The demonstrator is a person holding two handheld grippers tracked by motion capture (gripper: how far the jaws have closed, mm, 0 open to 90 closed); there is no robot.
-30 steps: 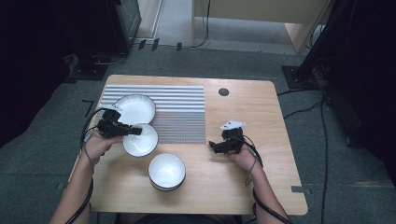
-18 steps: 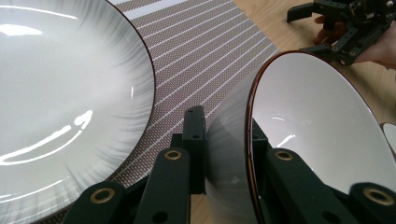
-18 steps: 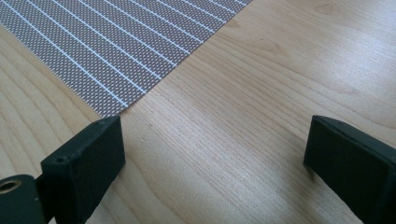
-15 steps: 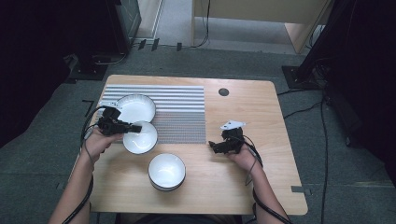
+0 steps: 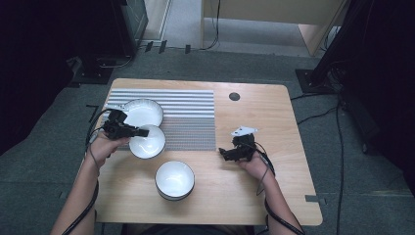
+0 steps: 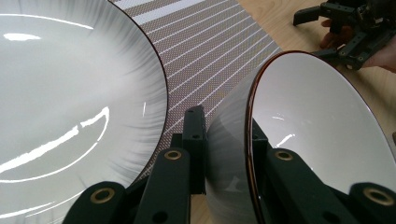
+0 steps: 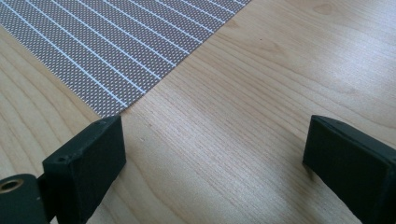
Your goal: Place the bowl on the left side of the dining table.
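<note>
Wooden table (image 5: pixel 274 127): left hand-held gripper (image 6: pixel 224 140) apparently clamps tilted bowl's (image 6: pixel 308 126) rim.

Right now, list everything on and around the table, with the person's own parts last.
held bowl: one, white with dark rim, tilted, at the placemat's near-left corner
plate: one, white, on the placemat's left end
near bowl: one, white, upright on bare wood
placemat: one, grey with white stripes, far left of table
table: one, light wood
left tongs: one, black, shut on the held bowl's rim
right tongs: one, black, open above bare wood
</note>
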